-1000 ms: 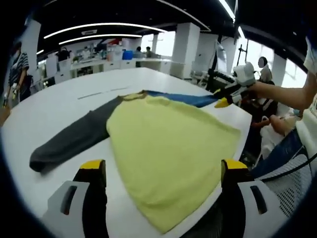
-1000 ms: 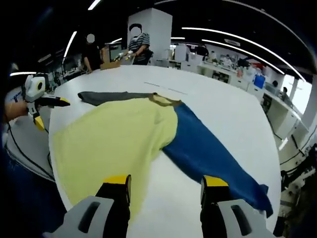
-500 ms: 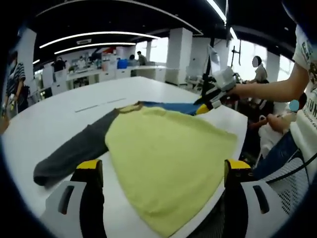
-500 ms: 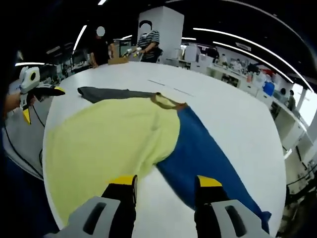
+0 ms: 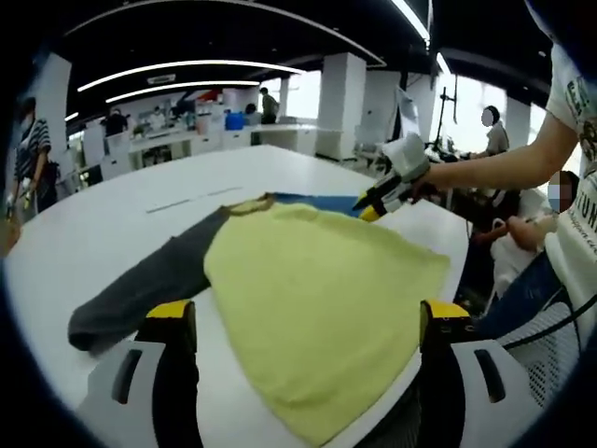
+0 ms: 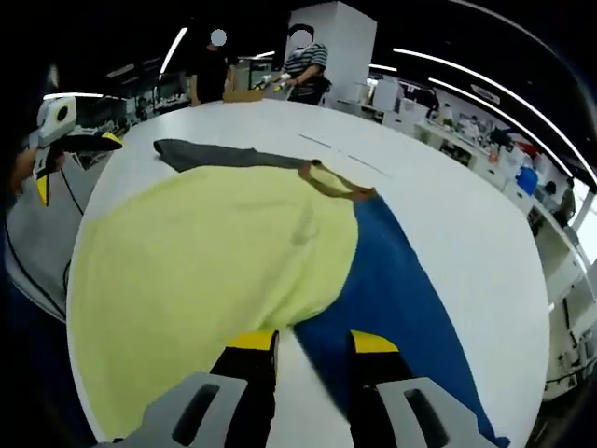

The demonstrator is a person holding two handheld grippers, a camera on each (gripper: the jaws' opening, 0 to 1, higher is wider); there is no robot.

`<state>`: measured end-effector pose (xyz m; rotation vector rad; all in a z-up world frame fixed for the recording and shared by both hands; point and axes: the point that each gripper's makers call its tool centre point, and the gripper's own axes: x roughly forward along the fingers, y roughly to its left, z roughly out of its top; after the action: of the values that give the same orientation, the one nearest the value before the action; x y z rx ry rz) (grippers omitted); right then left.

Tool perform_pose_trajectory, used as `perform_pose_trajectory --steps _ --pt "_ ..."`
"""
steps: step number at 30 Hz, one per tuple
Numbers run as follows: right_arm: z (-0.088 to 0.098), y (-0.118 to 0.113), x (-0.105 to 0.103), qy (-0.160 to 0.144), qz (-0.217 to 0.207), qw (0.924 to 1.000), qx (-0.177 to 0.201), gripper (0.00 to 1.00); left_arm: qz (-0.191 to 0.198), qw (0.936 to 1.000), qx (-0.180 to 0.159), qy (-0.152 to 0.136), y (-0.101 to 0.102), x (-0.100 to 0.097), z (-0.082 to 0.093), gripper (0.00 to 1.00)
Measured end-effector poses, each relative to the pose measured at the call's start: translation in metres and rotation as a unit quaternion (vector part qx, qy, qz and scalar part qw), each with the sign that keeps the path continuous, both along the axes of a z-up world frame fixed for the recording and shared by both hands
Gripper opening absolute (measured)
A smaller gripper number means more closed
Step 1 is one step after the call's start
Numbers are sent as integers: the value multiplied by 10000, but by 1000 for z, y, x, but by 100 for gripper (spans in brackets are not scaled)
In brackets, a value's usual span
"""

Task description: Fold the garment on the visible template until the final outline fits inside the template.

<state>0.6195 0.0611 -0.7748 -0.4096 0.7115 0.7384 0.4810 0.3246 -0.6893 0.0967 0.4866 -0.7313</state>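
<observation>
Yellow-bodied raglan shirt [image 5: 317, 299], one sleeve grey [image 5: 149, 280], one sleeve blue [image 6: 392, 280], lying flat on white table [image 5: 112, 201] near its edge. Left gripper [image 5: 303, 327]: jaws wide apart, hovering over the hem. Right gripper [image 6: 312, 343]: jaws narrowly apart, low over the body-sleeve seam.

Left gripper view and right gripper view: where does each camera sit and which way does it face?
Left gripper view: rides the left gripper, facing across the shirt from its hem side; the person's arm holds the right gripper.
Right gripper view: rides the right gripper, facing the blue sleeve; left gripper at the left.
Shared: shirt, white table.
</observation>
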Motion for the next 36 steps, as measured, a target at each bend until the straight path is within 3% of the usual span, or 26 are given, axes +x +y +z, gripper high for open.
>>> perform_pose_trajectory --steps 7,17,36 --pt "-9 2 -3 85 183 9995 -257 14 95 10000 28 -13 5 -1 0 94" --pt "-11 10 3 51 207 9996 -179 2 207 9998 25 -18 12 0 1 89" --pt "-1 -25 14 -180 -461 9977 -465 0 276 9996 68 -4 17 -1 -1 85"
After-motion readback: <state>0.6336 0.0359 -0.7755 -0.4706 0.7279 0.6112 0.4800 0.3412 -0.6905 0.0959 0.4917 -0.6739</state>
